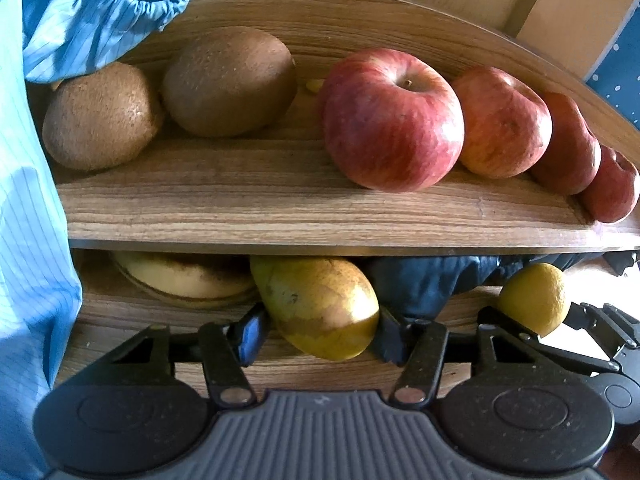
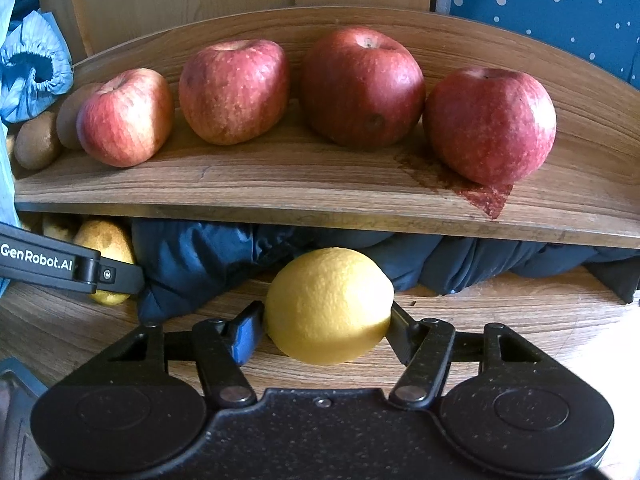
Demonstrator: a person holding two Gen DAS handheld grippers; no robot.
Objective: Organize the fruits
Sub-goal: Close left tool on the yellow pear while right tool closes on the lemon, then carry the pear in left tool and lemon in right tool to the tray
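Holding two fruits at once, we have the left gripper (image 1: 318, 330) clamped on a pear (image 1: 316, 306) and the right gripper (image 2: 326, 330) clamped on a lemon (image 2: 329, 305), both poised at the front edge of the lower shelf (image 2: 500, 320), beneath the upper shelf (image 2: 280, 184). Here is the risk as we judge it: that pear is smooth, tapered and mottled yellow-brown, pinched across its belly, so it could swivel or squirt out if we tilt. The lemon is round with a pebbled rind, which should grip better, yet its curve gives the pads little flat to bite. Headroom is tight too; lifting carelessly could knock either fruit against the upper shelf's front edge. A dark blue padded cloth (image 2: 240, 256) is bunched along the back of the lower shelf, soft and lumpy, so anything set against it may roll forward. Toward the left end lies a banana (image 1: 188, 276), speckled brown. Up top, four glossy red apples (image 2: 362, 88) sit in a row toward the right end, two fuzzy brown kiwis (image 1: 228, 80) toward the left, all round and free to roll on the slick wood grain if we bump the shelf.
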